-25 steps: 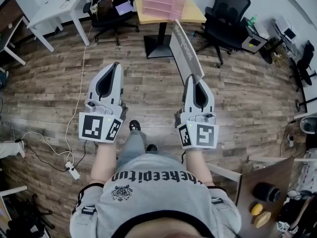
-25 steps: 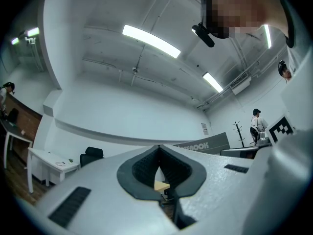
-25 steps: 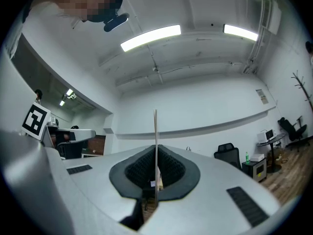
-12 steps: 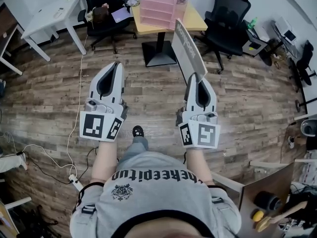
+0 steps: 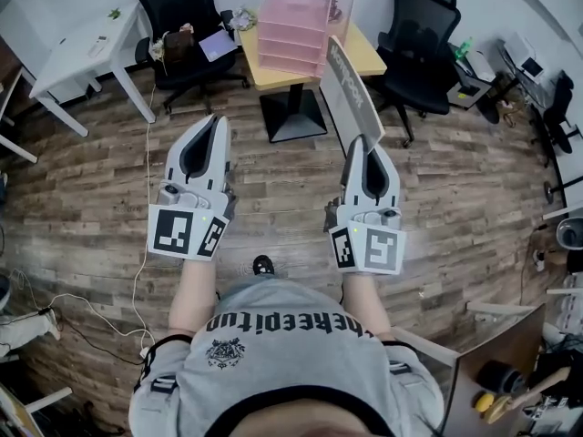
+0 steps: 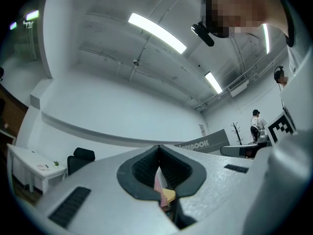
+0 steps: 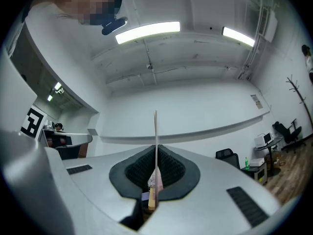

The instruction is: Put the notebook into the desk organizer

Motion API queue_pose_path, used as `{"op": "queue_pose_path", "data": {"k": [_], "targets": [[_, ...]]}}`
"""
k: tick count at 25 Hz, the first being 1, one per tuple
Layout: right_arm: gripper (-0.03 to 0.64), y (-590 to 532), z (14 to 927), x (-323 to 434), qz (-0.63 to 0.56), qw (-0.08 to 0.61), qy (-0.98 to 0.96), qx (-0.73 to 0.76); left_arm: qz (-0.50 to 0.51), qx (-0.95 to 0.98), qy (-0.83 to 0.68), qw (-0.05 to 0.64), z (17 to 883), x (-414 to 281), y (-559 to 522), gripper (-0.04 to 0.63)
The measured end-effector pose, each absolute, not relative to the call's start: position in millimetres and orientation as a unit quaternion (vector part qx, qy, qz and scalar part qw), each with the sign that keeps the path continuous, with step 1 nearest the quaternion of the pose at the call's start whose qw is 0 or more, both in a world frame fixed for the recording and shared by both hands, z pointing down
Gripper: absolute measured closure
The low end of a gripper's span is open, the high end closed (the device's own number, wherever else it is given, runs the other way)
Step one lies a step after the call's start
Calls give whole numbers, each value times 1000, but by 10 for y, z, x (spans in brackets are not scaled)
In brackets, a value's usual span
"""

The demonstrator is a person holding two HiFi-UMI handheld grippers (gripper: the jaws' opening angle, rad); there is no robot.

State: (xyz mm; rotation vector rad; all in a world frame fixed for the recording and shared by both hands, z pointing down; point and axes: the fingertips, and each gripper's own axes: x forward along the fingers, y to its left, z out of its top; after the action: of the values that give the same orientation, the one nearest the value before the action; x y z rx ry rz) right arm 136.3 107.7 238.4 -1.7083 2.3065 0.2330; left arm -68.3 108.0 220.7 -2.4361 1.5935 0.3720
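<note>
A grey notebook [image 5: 349,89] stands on edge, sticking forward from my right gripper [image 5: 362,139], which is shut on its near end. In the right gripper view the notebook [image 7: 156,129] shows as a thin upright edge between the pads. My left gripper [image 5: 215,118] is held level beside it, jaws together with nothing between them; in the left gripper view the notebook [image 6: 203,144] shows off to the right. The pink tiered desk organizer [image 5: 296,30] stands on a small yellow-topped table [image 5: 364,57] ahead, just beyond the notebook's far end.
A black office chair [image 5: 178,7] with clutter on its seat stands left of the table, another black chair [image 5: 419,35] right of it. A white desk [image 5: 82,48] is at far left. A cable [image 5: 146,198] runs over the wood floor. A brown desk [image 5: 496,353] is at lower right.
The table with the organizer and the chairs have drawn nearer in the head view. Both grippers keep their pose, the right one still shut on the notebook.
</note>
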Motion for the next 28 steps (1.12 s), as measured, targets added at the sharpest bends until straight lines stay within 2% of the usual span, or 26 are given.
{"op": "queue_pose_path", "data": {"k": [14, 28], "targets": [[607, 411, 2561, 827, 75, 130, 784, -602, 124, -837, 524, 98, 2387, -1187, 328, 592], [607, -123, 2664, 649, 71, 119, 788, -600, 120, -832, 535, 88, 2522, -1420, -149, 592]]}}
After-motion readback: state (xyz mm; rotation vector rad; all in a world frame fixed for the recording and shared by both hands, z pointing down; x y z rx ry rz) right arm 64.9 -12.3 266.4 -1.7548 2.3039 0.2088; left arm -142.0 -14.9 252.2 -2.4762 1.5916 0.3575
